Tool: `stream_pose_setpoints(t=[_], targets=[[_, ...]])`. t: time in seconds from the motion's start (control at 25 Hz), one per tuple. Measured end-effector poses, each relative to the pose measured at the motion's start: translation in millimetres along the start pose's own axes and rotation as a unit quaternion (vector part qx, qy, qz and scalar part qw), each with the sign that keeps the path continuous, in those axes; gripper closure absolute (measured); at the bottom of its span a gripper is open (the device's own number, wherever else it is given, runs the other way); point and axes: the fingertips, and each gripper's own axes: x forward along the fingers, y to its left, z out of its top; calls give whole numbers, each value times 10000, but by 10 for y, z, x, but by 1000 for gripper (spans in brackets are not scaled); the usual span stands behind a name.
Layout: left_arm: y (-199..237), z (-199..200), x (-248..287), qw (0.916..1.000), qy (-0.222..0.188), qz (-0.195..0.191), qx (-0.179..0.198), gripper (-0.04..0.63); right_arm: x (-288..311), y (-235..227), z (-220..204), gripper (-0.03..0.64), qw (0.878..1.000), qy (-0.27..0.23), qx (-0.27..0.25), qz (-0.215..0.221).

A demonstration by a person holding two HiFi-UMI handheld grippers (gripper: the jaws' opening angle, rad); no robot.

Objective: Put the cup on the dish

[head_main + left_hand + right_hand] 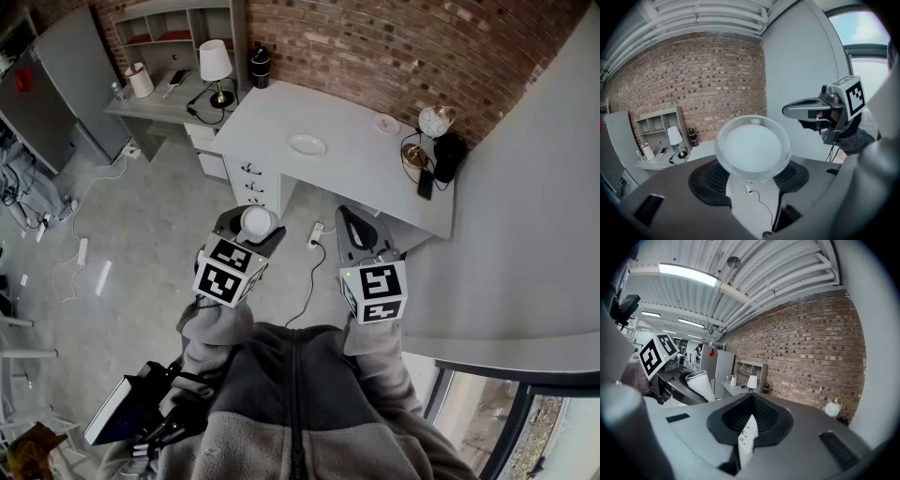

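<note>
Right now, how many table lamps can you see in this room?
2. The shaded lamp stands on the grey desk by the shelves; the globe lamp stands at the right end of the white desk. More may be hidden.

A frosted, translucent plastic cup (753,146) sits between the ribbed, matt black pads (710,180) of the left tongs (752,171). Their shell is smooth matt grey plastic, like that of the right tongs (750,420). On the smooth, matt white table (356,178) lies a glossy white dish (307,144), ceramic by its look. A rough red brick wall (394,47) rises behind the table, and a smooth grey floor (141,216) spreads beside it. The person's sleeves (216,333) are soft grey fleece.
</note>
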Motion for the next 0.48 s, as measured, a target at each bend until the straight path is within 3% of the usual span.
stream_pose_setpoints(t=[0.48], targets=[[32, -73, 31, 10000, -3, 2, -44, 339, 44, -18, -65, 614, 9999, 4, 38, -105]])
